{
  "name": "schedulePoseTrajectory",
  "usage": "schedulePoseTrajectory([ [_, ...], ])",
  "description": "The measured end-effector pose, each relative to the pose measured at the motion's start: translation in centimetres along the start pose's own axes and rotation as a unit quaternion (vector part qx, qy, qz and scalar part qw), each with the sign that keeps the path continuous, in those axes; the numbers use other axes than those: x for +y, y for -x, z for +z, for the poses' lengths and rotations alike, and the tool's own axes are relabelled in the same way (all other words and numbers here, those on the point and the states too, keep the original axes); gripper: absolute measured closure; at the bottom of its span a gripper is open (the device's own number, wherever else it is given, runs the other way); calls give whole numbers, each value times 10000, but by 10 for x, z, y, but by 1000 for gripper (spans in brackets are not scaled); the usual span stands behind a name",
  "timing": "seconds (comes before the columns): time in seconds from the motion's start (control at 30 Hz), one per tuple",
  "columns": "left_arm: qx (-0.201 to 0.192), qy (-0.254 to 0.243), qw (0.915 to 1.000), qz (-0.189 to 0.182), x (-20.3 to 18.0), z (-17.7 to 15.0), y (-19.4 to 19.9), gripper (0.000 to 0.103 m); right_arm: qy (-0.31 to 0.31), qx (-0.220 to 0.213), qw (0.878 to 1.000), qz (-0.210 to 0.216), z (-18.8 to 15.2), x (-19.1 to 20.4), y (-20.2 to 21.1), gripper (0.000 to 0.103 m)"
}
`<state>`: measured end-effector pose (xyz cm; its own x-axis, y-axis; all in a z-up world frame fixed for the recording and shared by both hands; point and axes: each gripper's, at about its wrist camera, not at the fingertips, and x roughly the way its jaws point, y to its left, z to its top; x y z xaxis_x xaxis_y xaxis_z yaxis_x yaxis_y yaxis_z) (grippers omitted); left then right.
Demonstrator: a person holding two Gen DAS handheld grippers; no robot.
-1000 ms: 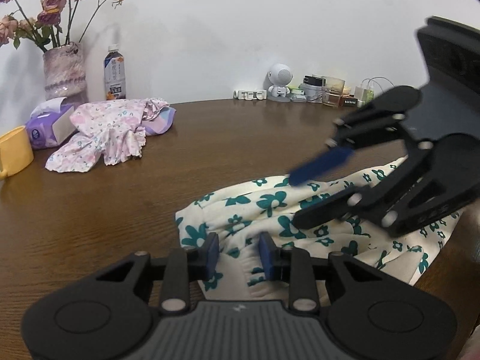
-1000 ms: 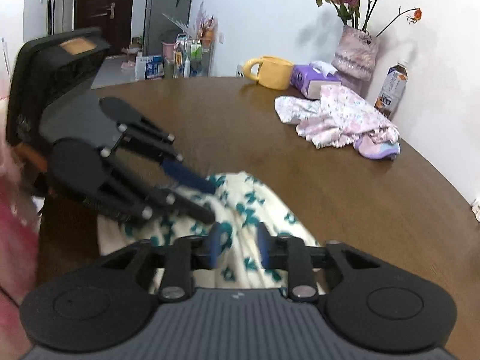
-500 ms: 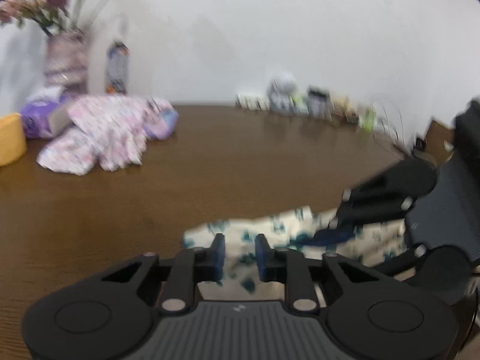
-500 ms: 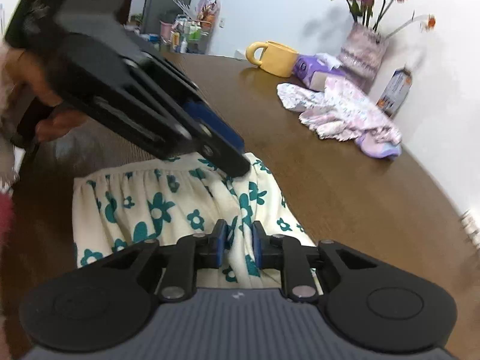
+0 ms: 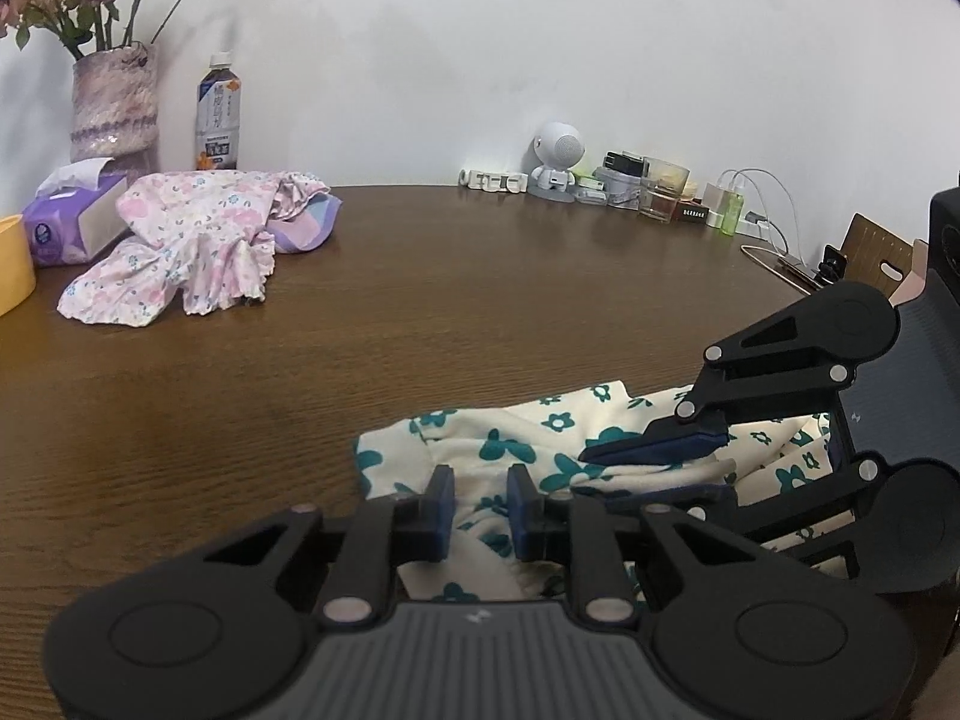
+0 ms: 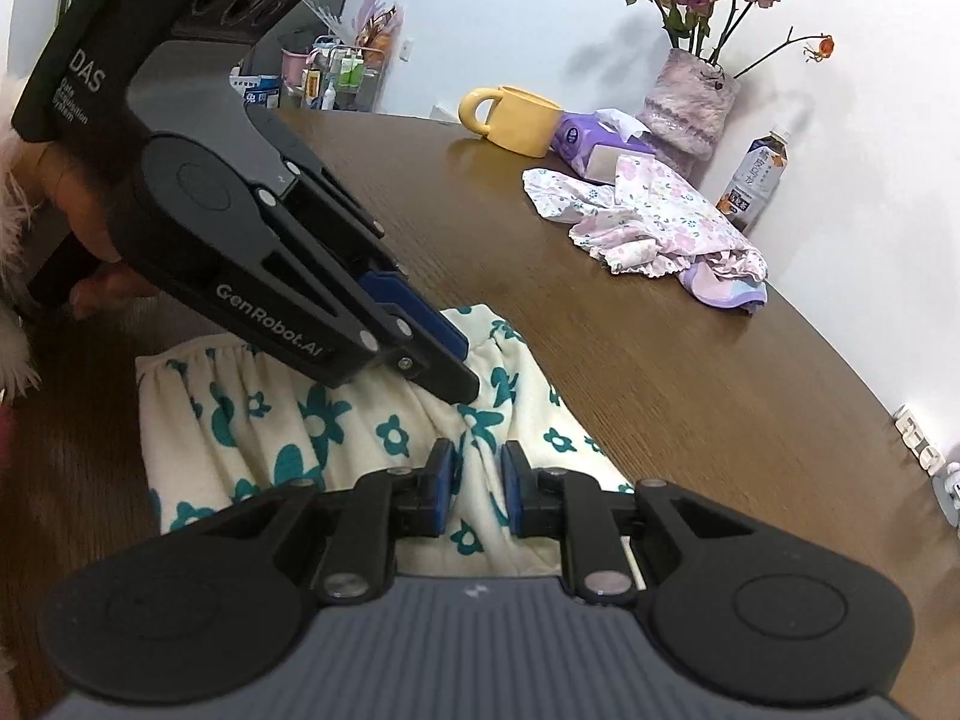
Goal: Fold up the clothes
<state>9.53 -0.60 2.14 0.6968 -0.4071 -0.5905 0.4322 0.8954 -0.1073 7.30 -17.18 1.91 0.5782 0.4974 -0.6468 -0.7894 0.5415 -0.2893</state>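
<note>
We held our left gripper and right gripper angled downward, tips close together, each with its jaws pinched on a fold of the cloth between its pads.

Left tongs, seen from the right wrist: "GenRobot.AI" on one arm. Their upper housing carries "DAS". The bottle label is illegible.

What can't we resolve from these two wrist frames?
- Near part of the floral garment: left wrist view, hidden under the left gripper body.
- Bottle label text: right wrist view, too small.
- Person's hand: right wrist view, mostly hidden behind the left gripper, cut off at frame edge.
</note>
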Motion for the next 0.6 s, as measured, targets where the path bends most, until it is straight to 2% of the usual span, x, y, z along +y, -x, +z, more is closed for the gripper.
schedulePoseTrajectory([
  [0.17, -17, -42, 10000, 15, -2, 0, 0, 85, 94, -1, 9999, -96, -2, 3, 3, 86],
  [0.6, -92, -63, 9999, 17, -1, -3, 1, 85, -217, 86, 9997, 19, -7, -5, 10, 85],
])
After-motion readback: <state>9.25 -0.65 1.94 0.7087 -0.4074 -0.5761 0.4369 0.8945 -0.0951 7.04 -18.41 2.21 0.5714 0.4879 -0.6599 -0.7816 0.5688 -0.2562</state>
